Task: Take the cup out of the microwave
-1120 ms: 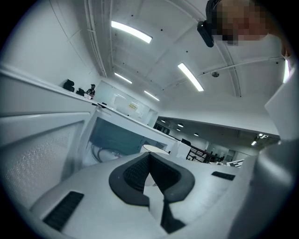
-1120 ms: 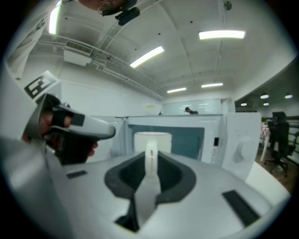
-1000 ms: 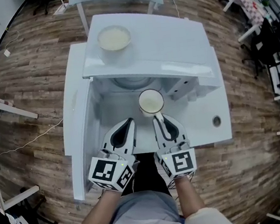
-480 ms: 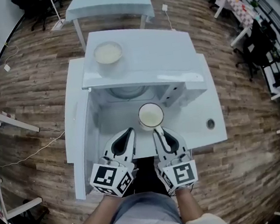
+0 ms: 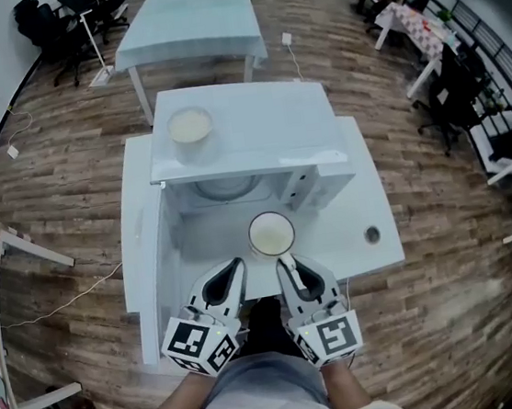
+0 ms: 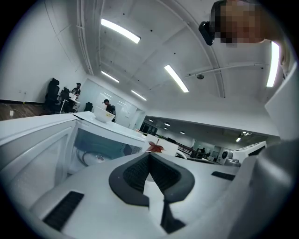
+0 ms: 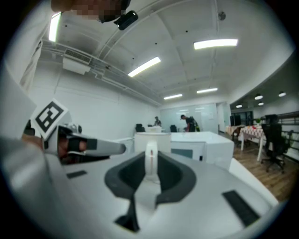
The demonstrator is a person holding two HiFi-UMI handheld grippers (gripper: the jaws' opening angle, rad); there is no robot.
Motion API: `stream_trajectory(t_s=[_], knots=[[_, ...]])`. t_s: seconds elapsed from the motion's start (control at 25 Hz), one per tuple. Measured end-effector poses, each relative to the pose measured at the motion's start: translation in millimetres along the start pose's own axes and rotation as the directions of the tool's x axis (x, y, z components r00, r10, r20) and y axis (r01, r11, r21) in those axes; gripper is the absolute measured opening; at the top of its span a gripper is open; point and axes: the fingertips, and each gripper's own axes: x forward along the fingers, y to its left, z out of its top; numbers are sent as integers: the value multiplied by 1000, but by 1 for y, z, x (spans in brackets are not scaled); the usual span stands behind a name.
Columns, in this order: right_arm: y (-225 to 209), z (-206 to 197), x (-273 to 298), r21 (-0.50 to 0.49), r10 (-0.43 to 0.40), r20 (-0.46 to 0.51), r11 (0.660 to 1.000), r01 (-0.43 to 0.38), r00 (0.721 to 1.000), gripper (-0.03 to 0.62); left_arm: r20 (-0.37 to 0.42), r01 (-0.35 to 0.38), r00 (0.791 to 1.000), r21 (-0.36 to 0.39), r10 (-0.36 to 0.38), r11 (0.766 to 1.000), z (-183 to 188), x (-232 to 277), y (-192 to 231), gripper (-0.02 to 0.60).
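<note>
The white cup (image 5: 271,234) hangs in front of the open white microwave (image 5: 247,131), outside its cavity. My right gripper (image 5: 284,259) is shut on the cup's handle (image 7: 151,163), and the cup's body (image 7: 152,140) stands just beyond the fingertips in the right gripper view. My left gripper (image 5: 237,263) is beside it on the left, shut with nothing between its jaws. In the left gripper view its tips (image 6: 149,155) meet in front of the microwave's cavity (image 6: 100,151).
The microwave's door (image 5: 142,259) stands open to the left. A white bowl (image 5: 189,125) sits on top of the microwave. The microwave rests on a white table (image 5: 371,236). Another table (image 5: 187,22) stands behind, and chairs and desks line the right side.
Both grippers have drawn back toward the person and risen. The cup came with the right gripper, farther from the microwave's opening.
</note>
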Motion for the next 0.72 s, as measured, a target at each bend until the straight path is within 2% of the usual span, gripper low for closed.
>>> stream_trajectory(t_s=[0.36,0.72], knots=[[17,25,-21,8,-4,31,1000,4,1000,69,15,26,1000,2,-26,1000,18,-20,-12,15],[30,52,-27,-8,-12,56,1000,12,998,69,29,34,999,48,-35,998,42,-36,-18,14]])
